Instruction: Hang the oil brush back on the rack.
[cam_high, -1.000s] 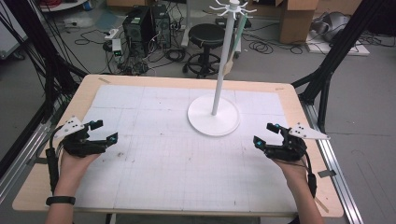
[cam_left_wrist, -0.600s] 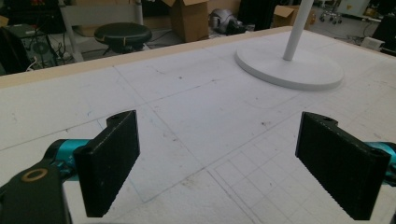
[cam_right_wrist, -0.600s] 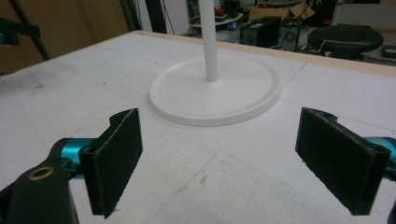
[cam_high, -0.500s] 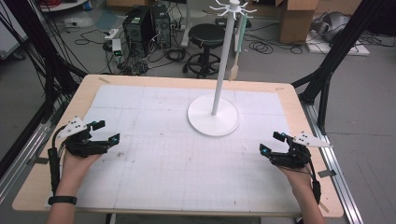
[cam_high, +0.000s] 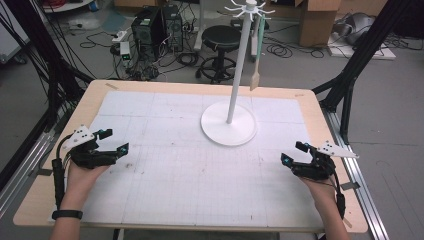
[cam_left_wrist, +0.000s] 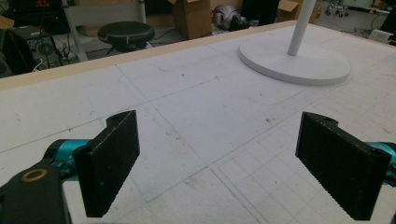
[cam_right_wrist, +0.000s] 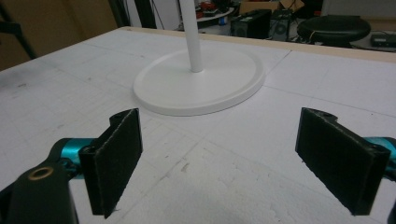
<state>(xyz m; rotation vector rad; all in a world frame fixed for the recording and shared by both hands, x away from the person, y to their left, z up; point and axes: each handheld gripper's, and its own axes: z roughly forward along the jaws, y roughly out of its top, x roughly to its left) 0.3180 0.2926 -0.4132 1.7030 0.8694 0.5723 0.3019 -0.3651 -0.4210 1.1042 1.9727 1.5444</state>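
Left tongs: held low over the left side of the tabletop, jaws spread wide with nothing between them; in the left gripper view only the gridded white surface shows in the gap.
Right tongs: held low over the right side of the tabletop, jaws also wide apart and empty; in the right gripper view bare surface lies between them.
Stand: white, with a round flat base and a thin upright pole, standing on the far middle of the tabletop, well apart from both tongs; its base shows ahead of each gripper's jaws.
Stand top: a ring of short hooks.
Hanging tool: a slim utensil with a pale green handle hangs from one hook, beside the pole.
Hands: left hand and right hand grip the tongs from the near edge.
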